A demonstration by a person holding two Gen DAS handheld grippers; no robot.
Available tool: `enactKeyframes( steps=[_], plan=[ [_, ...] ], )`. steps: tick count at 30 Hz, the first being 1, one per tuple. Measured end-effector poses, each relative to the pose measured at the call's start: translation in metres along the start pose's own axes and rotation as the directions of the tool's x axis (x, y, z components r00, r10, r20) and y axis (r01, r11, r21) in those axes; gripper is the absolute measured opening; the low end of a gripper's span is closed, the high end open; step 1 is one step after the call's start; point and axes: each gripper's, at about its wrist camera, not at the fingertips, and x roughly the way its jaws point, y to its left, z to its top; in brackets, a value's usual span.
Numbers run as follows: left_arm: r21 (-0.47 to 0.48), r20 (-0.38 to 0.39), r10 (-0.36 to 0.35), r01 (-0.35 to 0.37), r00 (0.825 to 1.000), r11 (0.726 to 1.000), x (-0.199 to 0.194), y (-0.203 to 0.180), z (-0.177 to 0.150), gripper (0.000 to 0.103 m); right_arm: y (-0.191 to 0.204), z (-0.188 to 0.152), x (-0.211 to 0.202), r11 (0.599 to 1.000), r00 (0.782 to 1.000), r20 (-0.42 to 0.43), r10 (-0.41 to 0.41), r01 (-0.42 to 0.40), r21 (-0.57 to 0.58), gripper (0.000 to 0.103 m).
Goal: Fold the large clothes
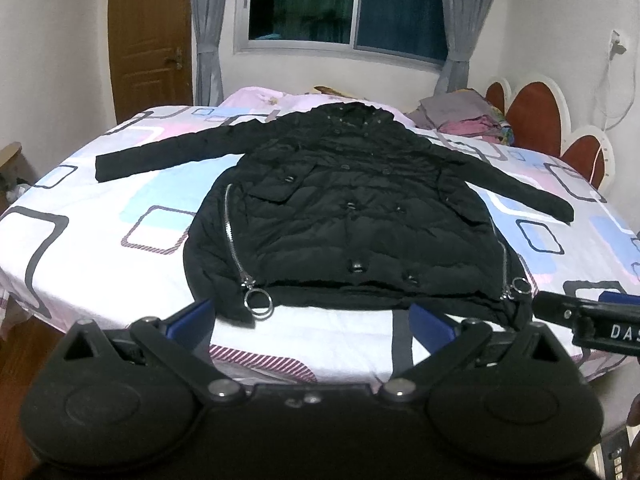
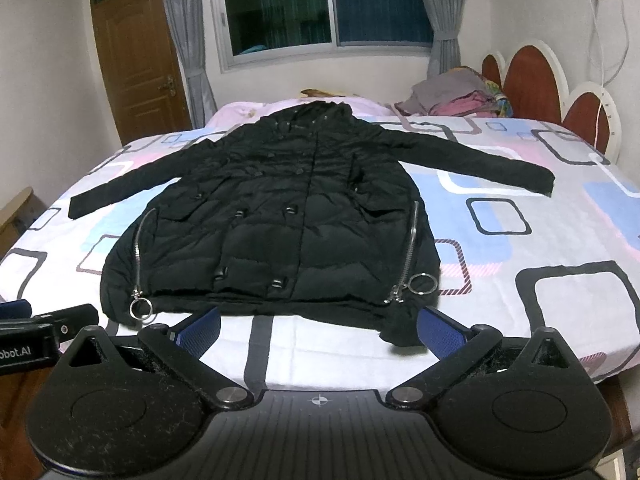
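- Bedroom walls, a wooden door [image 2: 136, 60] and a dark curtained window [image 2: 328, 8] close off the far side of the scene, with a scalloped headboard [image 2: 532, 88] to the right.
- Filling most of both views is a bed [image 2: 540, 248], its sheet printed with pink, blue and grey squares; a heap of folded clothes [image 2: 456, 96] sits near the headboard, well apart from the work.
- Spread flat on the sheet lies the black padded coat [image 2: 272, 208], front up and buttoned, hood toward the window, hem toward the cameras, both sleeves stretched straight out to the sides.
- Two silver side zips [image 2: 410, 252] run up from the hem, each ending in a ring pull [image 2: 140, 309].
- At the near edge of the bed, just short of the hem, the left gripper [image 1: 312, 320] is wide open with nothing between its blue pads [image 1: 192, 320]; its jaws frame the left stretch of the hem.
- Beside it, the right gripper [image 2: 320, 326] is likewise spread wide and empty, its right pad close to the coat's right hem corner.
- Judging by the layout, folding has not begun: the coat is only laid out and the grippers are approaching.
- A sensible next move calls for each gripper to close on a sleeve or a hem corner, taking enough of the thick fabric that it does not slip.
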Motion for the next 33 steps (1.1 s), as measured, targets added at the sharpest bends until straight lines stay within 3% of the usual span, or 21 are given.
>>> enactKeyframes(
  steps=[4, 8, 11, 17, 20, 23, 25, 28, 31, 32, 33],
  plan=[
    [0.029, 0.052, 0.006, -0.007, 0.999, 1.0, 0.002, -0.002, 0.007, 0.103, -0.005, 0.011, 0.009, 0.999, 1.0, 0.011, 0.026, -0.026, 0.027, 0.103],
    [0.021, 0.123, 0.01, -0.013, 0.992, 1.0, 0.011, -0.003, 0.034, 0.103, -0.018, 0.033, 0.025, 0.991, 0.996, 0.03, 0.079, -0.082, 0.104, 0.103],
    [0.001, 0.073, -0.053, 0.053, 0.996, 0.999, 0.037, -0.002, 0.062, 0.103, -0.032, 0.055, 0.041, 0.976, 0.992, 0.059, 0.108, -0.117, 0.181, 0.103],
    [0.044, 0.101, -0.073, 0.069, 0.992, 0.997, 0.1, -0.012, 0.107, 0.103, -0.051, 0.101, 0.086, 0.967, 0.995, 0.09, 0.049, -0.07, 0.246, 0.103],
    [0.039, 0.063, -0.156, 0.154, 0.986, 0.987, 0.136, -0.014, 0.132, 0.103, -0.062, 0.124, 0.114, 0.962, 0.996, 0.091, 0.004, -0.028, 0.27, 0.103],
    [0.057, 0.064, -0.181, 0.177, 0.981, 0.983, 0.164, -0.019, 0.157, 0.103, -0.077, 0.144, 0.134, 0.951, 0.995, 0.099, -0.032, 0.0, 0.308, 0.103],
    [0.083, 0.067, -0.154, 0.149, 0.986, 0.985, 0.181, -0.023, 0.17, 0.103, -0.085, 0.156, 0.144, 0.946, 0.991, 0.11, -0.073, 0.034, 0.321, 0.103],
    [0.113, 0.061, -0.208, 0.2, 0.976, 0.973, 0.204, -0.027, 0.183, 0.103, -0.101, 0.169, 0.16, 0.938, 0.985, 0.117, -0.126, 0.08, 0.337, 0.103],
    [0.123, 0.062, -0.209, 0.201, 0.976, 0.972, 0.23, -0.038, 0.196, 0.102, -0.131, 0.177, 0.172, 0.919, 0.975, 0.137, -0.174, 0.111, 0.379, 0.102],
    [0.129, 0.067, -0.204, 0.194, 0.977, 0.972, 0.239, -0.043, 0.2, 0.1, -0.144, 0.179, 0.175, 0.908, 0.97, 0.141, -0.197, 0.126, 0.399, 0.101],
    [0.141, 0.071, -0.193, 0.182, 0.979, 0.973, 0.245, -0.048, 0.203, 0.098, -0.159, 0.181, 0.179, 0.897, 0.967, 0.141, -0.212, 0.135, 0.42, 0.073]
  ],
)
